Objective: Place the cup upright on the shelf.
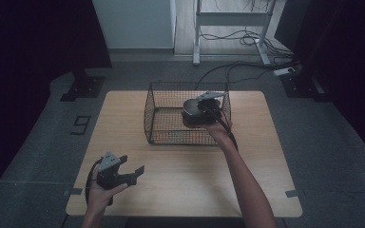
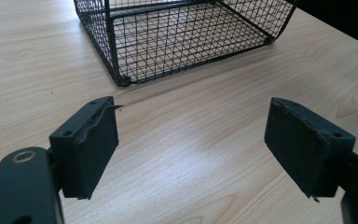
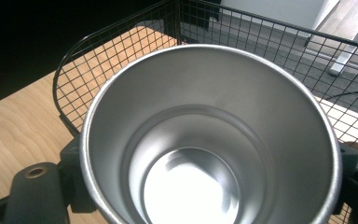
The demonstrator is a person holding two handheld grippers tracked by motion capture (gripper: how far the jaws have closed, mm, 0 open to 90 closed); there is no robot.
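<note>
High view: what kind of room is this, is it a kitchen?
Probably not a kitchen; it looks like a lab or recording room. A bare wooden table stands on grey carpet, loose cables trail around a metal stand behind it, and dark curtains hang at the sides.

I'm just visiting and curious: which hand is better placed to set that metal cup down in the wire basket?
Right: its hand-held gripper already holds the cup over the basket. The left waits open, apart.
</note>
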